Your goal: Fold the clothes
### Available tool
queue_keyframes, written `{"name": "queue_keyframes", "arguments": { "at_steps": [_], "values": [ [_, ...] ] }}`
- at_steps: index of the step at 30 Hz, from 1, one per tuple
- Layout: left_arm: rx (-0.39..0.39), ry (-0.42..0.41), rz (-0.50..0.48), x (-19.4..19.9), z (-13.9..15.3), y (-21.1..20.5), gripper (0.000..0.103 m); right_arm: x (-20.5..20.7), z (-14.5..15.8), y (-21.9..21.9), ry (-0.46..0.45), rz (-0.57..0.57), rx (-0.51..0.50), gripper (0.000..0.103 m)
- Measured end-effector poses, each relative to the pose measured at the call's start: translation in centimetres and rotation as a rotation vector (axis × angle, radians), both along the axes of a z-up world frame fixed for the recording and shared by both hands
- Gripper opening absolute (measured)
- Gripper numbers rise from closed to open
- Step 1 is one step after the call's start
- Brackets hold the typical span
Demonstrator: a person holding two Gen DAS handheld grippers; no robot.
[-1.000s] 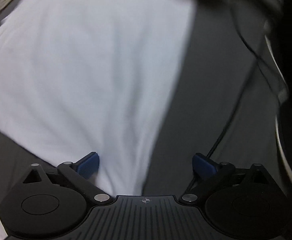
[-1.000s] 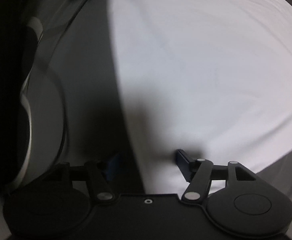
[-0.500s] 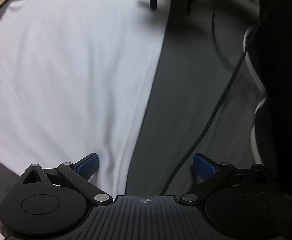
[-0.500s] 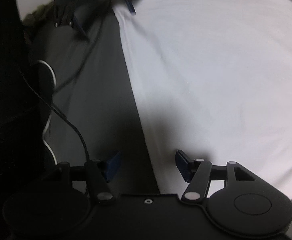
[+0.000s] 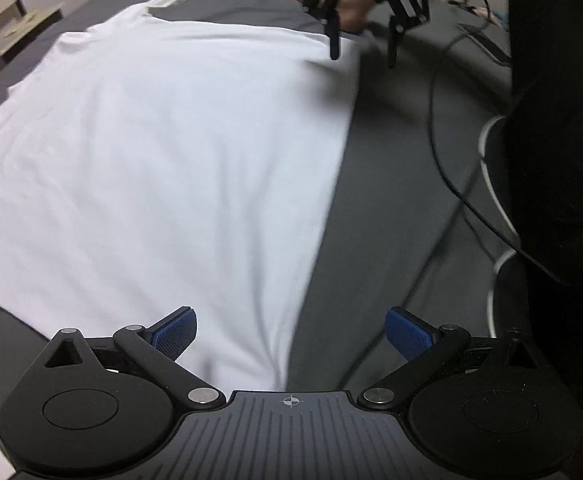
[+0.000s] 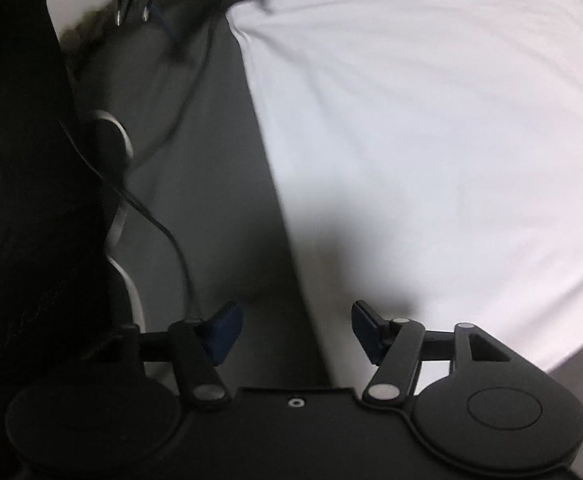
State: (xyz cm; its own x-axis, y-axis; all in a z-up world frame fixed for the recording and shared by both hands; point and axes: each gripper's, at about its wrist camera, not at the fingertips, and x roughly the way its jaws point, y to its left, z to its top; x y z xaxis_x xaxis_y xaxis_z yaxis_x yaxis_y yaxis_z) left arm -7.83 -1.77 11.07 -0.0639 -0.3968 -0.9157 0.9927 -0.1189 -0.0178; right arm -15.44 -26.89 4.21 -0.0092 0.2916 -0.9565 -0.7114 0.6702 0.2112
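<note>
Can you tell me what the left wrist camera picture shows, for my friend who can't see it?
A big white shirt lies spread flat on a grey bed cover. The left gripper is at the bottom, its blue-padded jaws open astride the shirt's edge. Far off, the right gripper stands open over the shirt's far corner.

Left gripper (image 5: 291,332) is hovering over the shirt (image 5: 163,152) hem, jaws standing wide apart, nothing between the blue pads (image 5: 175,330). Shirt is lying flat on the grey sheet (image 5: 391,200). Right gripper (image 5: 362,50) is reaching in at the far corner, one finger over the shirt, one over sheet. Black cable (image 5: 451,184) is trailing across the sheet.
</note>
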Motion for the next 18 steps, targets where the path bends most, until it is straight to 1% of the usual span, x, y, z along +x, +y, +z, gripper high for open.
{"name": "queue_keyframes", "arguments": {
  "at_steps": [2, 3, 5, 7, 8, 9, 10, 11, 13, 14, 16, 17, 18],
  "values": [
    [0.023, -0.009, -0.07, -0.6, -0.5, 0.0, 0.101, -1.4, -0.5, 1.7, -0.02, 0.14, -0.069, 0.053],
    [0.045, -0.027, -0.131, -1.3, -1.0, -0.2, 0.101, -2.2, -0.7, 2.7, -0.026, 0.21, -0.092, 0.053],
    [0.088, -0.086, -0.26, -3.1, -1.8, -0.3, 0.101, -3.6, -1.1, 4.3, -0.03, 0.331, -0.113, 0.053],
    [0.091, -0.164, -0.345, -4.5, -1.9, 0.4, 0.101, -4.7, -1.2, 5.5, -0.047, 0.43, -0.123, 0.054],
    [0.075, -0.206, -0.355, -4.6, -1.8, 0.6, 0.101, -4.9, -1.0, 5.8, -0.066, 0.452, -0.121, 0.054],
    [0.039, -0.241, -0.303, -3.9, -1.5, 0.3, 0.101, -5.0, -0.7, 6.0, -0.087, 0.464, -0.115, 0.054],
    [-0.006, -0.266, -0.215, -2.7, -1.1, -0.3, 0.101, -4.6, -0.3, 6.1, -0.106, 0.444, -0.099, 0.056],
    [-0.053, -0.283, -0.094, -1.1, -0.6, -0.6, 0.101, -4.0, 0.2, 6.1, -0.123, 0.408, -0.079, 0.06],
    [-0.147, -0.299, 0.228, 3.4, 0.5, -0.2, 0.101, -2.1, 1.5, 5.6, -0.17, 0.279, -0.039, 0.067],
    [-0.188, -0.302, 0.41, 5.7, 0.6, 0.4, 0.101, -1.1, 2.0, 5.2, -0.184, 0.209, -0.018, 0.067],
    [-0.242, -0.306, 0.756, 10.0, 0.8, 2.6, 0.101, 0.9, 3.0, 4.4, -0.201, 0.079, 0.026, 0.067],
    [-0.257, -0.31, 0.9, 12.1, 1.0, 4.0, 0.101, 1.6, 3.4, 4.0, -0.208, 0.021, 0.046, 0.067],
    [-0.259, -0.323, 1.011, 13.8, 1.1, 5.7, 0.101, 2.2, 3.6, 3.7, -0.204, -0.026, 0.064, 0.067]
  ]
}}
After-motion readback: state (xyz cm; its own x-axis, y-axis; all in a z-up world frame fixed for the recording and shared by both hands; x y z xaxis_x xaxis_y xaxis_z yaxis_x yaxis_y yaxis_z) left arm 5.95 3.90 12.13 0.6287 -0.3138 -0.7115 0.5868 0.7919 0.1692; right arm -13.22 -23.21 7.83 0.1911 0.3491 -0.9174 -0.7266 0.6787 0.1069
